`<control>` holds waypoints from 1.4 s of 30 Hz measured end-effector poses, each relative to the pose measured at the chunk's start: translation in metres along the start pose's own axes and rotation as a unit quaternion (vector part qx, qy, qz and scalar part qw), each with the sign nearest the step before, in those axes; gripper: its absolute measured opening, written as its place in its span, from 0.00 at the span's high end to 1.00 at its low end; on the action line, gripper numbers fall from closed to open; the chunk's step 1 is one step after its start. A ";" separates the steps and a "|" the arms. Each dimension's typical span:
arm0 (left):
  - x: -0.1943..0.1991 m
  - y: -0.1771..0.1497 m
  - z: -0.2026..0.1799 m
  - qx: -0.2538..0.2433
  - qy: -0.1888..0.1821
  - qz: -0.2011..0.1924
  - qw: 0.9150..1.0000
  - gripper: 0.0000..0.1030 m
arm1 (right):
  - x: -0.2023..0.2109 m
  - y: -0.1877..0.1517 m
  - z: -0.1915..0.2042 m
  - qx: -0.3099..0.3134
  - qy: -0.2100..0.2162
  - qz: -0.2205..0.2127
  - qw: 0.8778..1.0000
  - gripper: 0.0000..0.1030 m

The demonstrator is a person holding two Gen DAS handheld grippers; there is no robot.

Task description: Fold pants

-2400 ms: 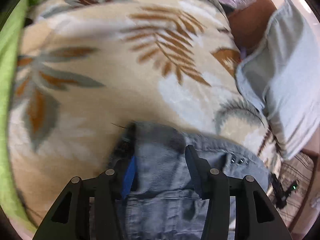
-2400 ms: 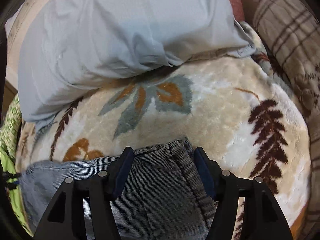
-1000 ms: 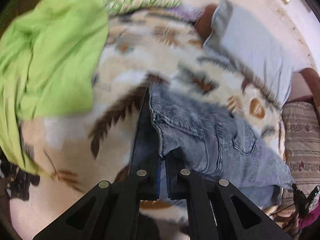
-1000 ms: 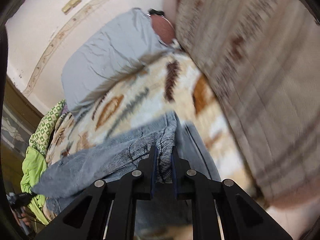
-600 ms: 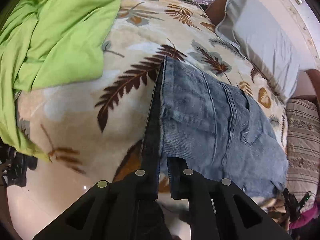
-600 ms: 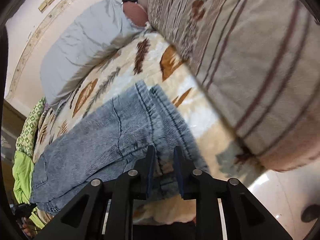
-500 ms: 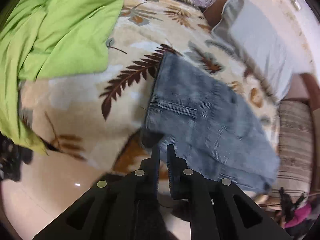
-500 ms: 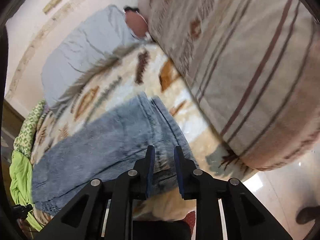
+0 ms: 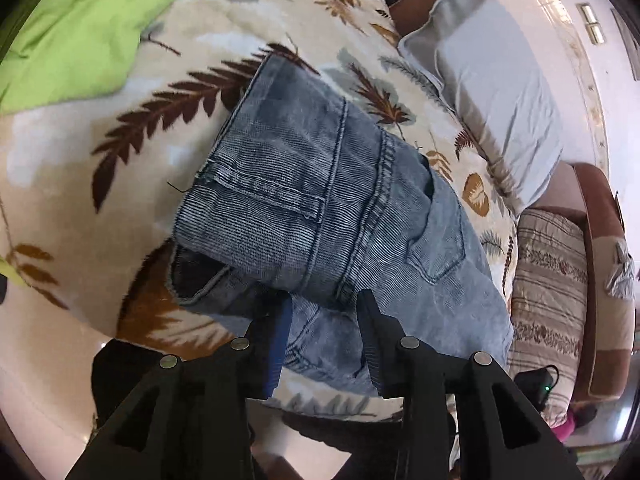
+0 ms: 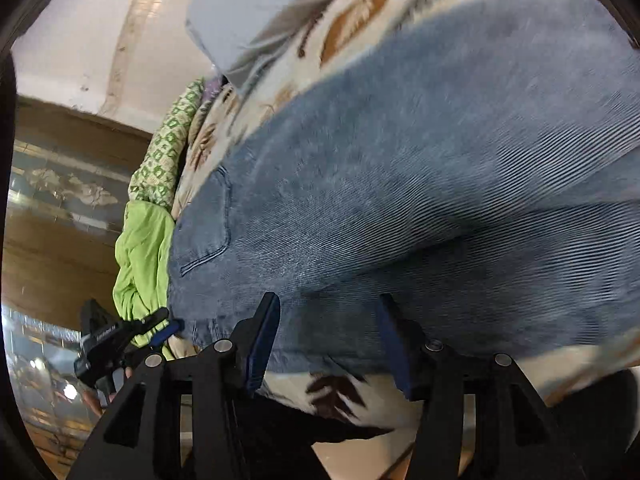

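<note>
Blue denim pants (image 9: 320, 200) lie folded over on the leaf-patterned blanket (image 9: 80, 168), hem and back pocket facing up. My left gripper (image 9: 324, 316) hovers at their near edge. Its jaws are opening; denim shows in the gap but the pads do not press on it. In the right wrist view the pants (image 10: 400, 168) fill most of the picture, blurred. My right gripper (image 10: 328, 328) is low over their near edge, jaws opening, pads clear of the cloth.
A green cloth (image 9: 80, 28) is bunched at the blanket's far left. A grey pillow (image 9: 492, 92) lies at the back right, a striped cushion (image 9: 552, 288) to the right. Shiny floor (image 9: 44, 368) shows below the bed edge, and a black charger (image 9: 536, 384).
Both grippers were shut on the denim and have let it go, jaws now parted. The pants have settled folded on the blanket. The right gripper swung down close over them.
</note>
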State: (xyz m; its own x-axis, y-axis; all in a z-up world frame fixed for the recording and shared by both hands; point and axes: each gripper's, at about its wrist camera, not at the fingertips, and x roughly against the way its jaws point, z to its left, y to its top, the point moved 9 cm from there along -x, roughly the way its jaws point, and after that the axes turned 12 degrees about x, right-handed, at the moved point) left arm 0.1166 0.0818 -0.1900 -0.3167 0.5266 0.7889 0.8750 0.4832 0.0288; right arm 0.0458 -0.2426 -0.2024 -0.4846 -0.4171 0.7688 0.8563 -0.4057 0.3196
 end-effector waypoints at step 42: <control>-0.030 -0.024 0.015 0.007 0.034 0.031 0.999 0.85 | 0.182 0.008 -0.174 -0.201 -0.044 -0.212 0.955 0.51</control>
State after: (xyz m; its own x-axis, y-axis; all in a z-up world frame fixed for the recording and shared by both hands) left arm 0.0994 0.0647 -0.2229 -0.2364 0.5073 0.8287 0.8866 0.4616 -0.0297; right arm -0.0669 -0.4632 -0.1562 -0.7408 -0.0830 0.6666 0.4395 -0.8104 0.3875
